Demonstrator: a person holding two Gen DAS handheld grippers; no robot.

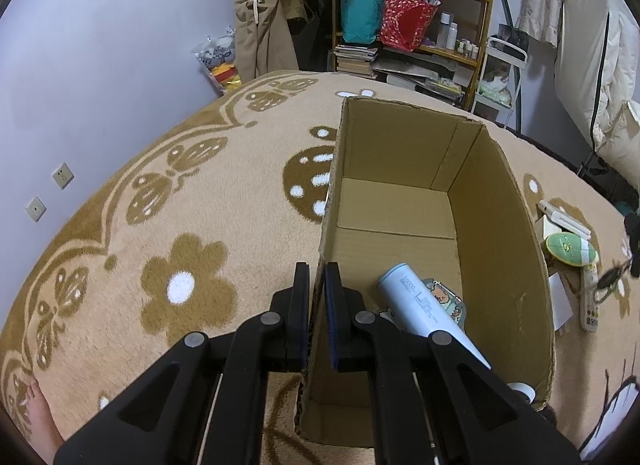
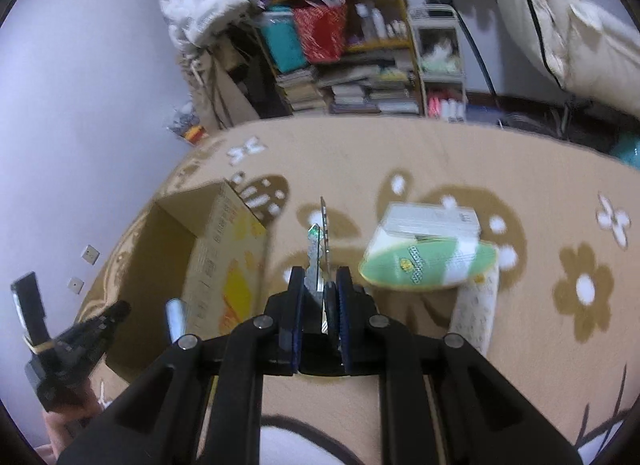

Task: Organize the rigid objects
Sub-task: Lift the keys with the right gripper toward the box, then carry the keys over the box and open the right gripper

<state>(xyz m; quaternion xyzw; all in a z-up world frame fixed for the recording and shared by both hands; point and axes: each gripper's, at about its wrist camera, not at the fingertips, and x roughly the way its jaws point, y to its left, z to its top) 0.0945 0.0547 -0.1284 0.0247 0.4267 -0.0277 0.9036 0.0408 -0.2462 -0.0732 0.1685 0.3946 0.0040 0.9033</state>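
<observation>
Left claw (image 1: 317,277) pinches cardboard box (image 1: 508,201) wall; right claw (image 2: 320,285) grips keys (image 2: 316,261).

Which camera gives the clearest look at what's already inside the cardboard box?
The left wrist view. It looks down into the cardboard box, showing a pale blue cylinder lying on a cartoon-printed item. The right wrist view shows the box from outside and blurred, its contents out of sight.

Lilac wall (image 1: 100,45), patterned carpet (image 1: 200,205), seemingly wooden shelves (image 1: 420,45).
</observation>
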